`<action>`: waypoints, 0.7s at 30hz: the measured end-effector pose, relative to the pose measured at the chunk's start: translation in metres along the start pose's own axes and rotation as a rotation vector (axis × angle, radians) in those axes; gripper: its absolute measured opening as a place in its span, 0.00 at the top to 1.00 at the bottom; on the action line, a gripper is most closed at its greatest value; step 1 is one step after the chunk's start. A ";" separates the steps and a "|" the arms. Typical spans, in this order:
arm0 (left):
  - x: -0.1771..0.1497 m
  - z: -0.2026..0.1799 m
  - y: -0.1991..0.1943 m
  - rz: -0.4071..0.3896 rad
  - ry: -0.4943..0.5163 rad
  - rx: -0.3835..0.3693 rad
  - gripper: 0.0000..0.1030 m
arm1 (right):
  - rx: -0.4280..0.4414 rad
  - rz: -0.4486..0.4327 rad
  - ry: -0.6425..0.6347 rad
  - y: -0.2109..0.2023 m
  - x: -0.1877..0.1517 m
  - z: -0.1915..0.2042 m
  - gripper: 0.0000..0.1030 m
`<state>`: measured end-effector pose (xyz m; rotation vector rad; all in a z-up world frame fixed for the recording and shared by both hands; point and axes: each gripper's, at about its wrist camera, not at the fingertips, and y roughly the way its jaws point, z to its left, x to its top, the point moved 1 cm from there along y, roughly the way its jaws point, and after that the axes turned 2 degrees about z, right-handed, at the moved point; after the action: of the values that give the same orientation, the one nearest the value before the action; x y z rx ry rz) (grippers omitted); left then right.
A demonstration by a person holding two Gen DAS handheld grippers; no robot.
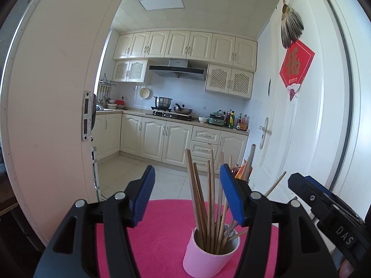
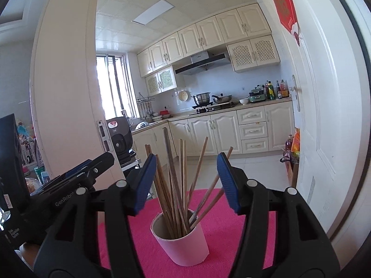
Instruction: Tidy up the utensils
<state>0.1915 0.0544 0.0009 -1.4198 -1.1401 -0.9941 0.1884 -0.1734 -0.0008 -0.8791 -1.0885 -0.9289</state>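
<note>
Chopsticks [image 1: 209,199] upright in pink cup [image 1: 208,257], left hand-held gripper [image 1: 187,197] wide, right hand-held gripper [image 2: 186,183] wide, both seemingly empty

A pale pink paper cup [image 1: 209,258] is standing upright on the pink-covered worktop [image 1: 162,231], holding a bundle of brown wooden chopsticks [image 1: 209,199] that are fanning outward above its rim.

Wooden chopsticks [image 2: 176,185] in a matt pink cup [image 2: 183,247] — fuzzy pink cloth mat [image 2: 231,220] beneath.
</note>
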 end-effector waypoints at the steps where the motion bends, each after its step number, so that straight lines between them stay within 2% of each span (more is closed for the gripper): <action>1: 0.001 -0.001 -0.006 -0.001 0.005 0.003 0.43 | -0.005 -0.001 -0.001 -0.006 0.001 0.001 0.47; 7: 0.003 -0.009 -0.054 -0.017 0.046 0.023 0.41 | -0.030 0.012 -0.007 -0.046 0.003 0.007 0.45; 15: 0.001 -0.029 -0.119 -0.041 0.116 0.033 0.32 | -0.085 0.029 -0.045 -0.105 -0.003 0.027 0.29; 21: -0.001 -0.039 -0.157 -0.035 0.120 0.017 0.28 | -0.146 0.008 -0.098 -0.144 -0.003 0.041 0.20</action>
<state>0.0375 0.0217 0.0383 -1.3130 -1.0859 -1.0769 0.0413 -0.1869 0.0235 -1.0575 -1.1095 -0.9764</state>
